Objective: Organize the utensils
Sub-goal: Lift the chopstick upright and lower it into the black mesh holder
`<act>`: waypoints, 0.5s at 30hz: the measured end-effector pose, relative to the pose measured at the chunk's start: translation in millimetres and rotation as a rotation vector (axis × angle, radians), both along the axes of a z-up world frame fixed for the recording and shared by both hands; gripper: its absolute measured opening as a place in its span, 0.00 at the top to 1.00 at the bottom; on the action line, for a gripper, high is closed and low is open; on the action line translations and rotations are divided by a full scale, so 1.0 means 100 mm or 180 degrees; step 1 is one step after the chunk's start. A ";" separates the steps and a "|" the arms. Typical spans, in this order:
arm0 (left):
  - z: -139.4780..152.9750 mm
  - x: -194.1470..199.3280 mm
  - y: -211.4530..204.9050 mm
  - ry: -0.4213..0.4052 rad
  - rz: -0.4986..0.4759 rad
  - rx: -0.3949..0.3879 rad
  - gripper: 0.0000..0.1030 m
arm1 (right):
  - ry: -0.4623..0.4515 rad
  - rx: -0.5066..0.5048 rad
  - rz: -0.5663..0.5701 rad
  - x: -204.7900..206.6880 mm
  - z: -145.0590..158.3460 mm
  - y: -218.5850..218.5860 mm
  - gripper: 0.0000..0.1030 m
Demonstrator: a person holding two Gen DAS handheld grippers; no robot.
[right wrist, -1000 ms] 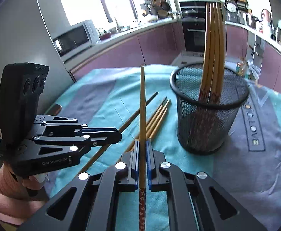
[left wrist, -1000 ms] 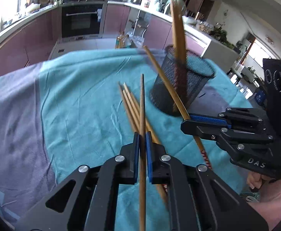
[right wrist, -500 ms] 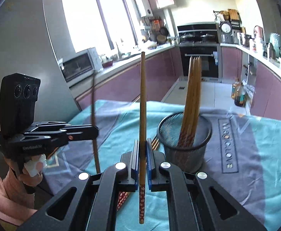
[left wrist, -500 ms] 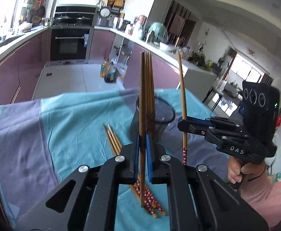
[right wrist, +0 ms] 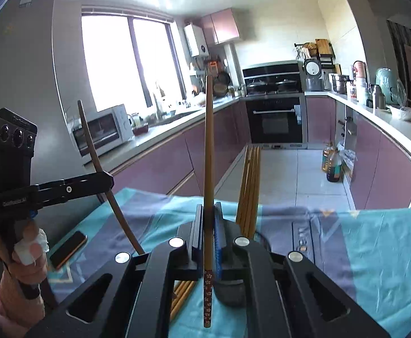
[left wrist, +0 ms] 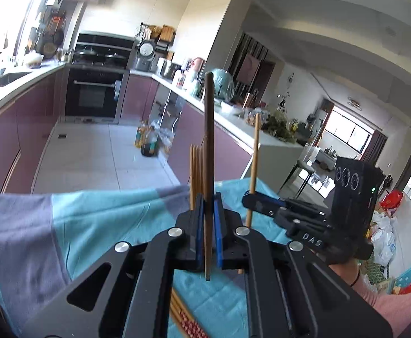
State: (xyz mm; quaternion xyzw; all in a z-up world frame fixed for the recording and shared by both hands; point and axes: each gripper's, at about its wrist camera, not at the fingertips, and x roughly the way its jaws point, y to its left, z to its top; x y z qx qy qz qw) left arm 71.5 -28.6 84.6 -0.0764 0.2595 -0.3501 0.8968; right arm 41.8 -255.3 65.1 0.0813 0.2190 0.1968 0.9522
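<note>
My left gripper (left wrist: 208, 214) is shut on a wooden chopstick (left wrist: 209, 146) and holds it upright above the table. My right gripper (right wrist: 209, 219) is shut on another chopstick (right wrist: 208, 152) with a red flowered end, also upright. Each gripper shows in the other's view: the right gripper (left wrist: 254, 201) at the right, the left gripper (right wrist: 104, 178) at the left. Several chopsticks (right wrist: 250, 188) stand in the black mesh holder (right wrist: 231, 293), which is mostly hidden behind my fingers. Loose chopsticks (left wrist: 185, 318) lie on the teal cloth (left wrist: 92, 219).
A dark phone (right wrist: 68, 249) lies on the cloth near the left hand. Beyond the table are purple kitchen cabinets (right wrist: 160, 163), an oven (right wrist: 276, 121), a microwave (right wrist: 104, 132) and oil bottles (right wrist: 331, 164) on the tiled floor.
Both grippers have lifted and tilted their chopsticks from near flat to upright. The views now look across the kitchen, and the holder has dropped behind the fingers.
</note>
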 end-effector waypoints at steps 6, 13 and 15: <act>0.24 0.03 -0.13 -0.0147 -0.0010 -0.0051 0.93 | -0.0166 0.0003 -0.0062 0.11 0.16 -0.05 0.94; 0.29 0.08 -0.36 -0.0243 0.0068 0.0173 0.93 | -0.0226 -0.0056 -0.0130 0.29 0.15 -0.05 0.94; 0.23 0.10 -0.47 -0.0227 0.0080 0.0303 0.93 | -0.0228 -0.0099 -0.0163 0.33 0.11 -0.04 0.94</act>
